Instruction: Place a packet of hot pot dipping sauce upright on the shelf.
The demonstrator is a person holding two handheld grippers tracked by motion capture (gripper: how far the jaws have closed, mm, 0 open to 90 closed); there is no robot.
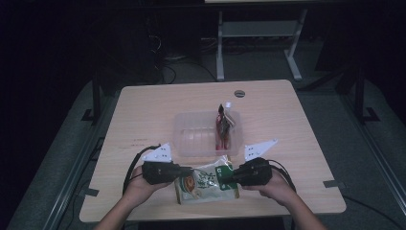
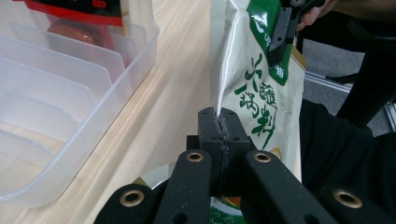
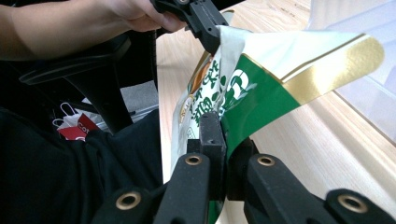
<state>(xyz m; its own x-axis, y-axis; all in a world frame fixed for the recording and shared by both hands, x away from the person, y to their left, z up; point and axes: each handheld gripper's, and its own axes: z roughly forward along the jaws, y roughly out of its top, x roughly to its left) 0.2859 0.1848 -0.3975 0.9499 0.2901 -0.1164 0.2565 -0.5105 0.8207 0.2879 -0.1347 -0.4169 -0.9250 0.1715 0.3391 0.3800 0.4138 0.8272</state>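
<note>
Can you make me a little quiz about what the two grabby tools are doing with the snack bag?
1. True or false: the left gripper has its jaws shut on the green and white packet.
2. What grips the packet's other side? A) the right gripper B) a bare hand C) nothing
3. What stands in the clear plastic bin behind the packet?

Key
1. True.
2. A.
3. A red packet, standing upright at the bin's right end.

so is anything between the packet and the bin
Nothing visible. Both grippers, left and right, are shut on the packet just in front of the clear bin; a red packet fills only its right end.
</note>
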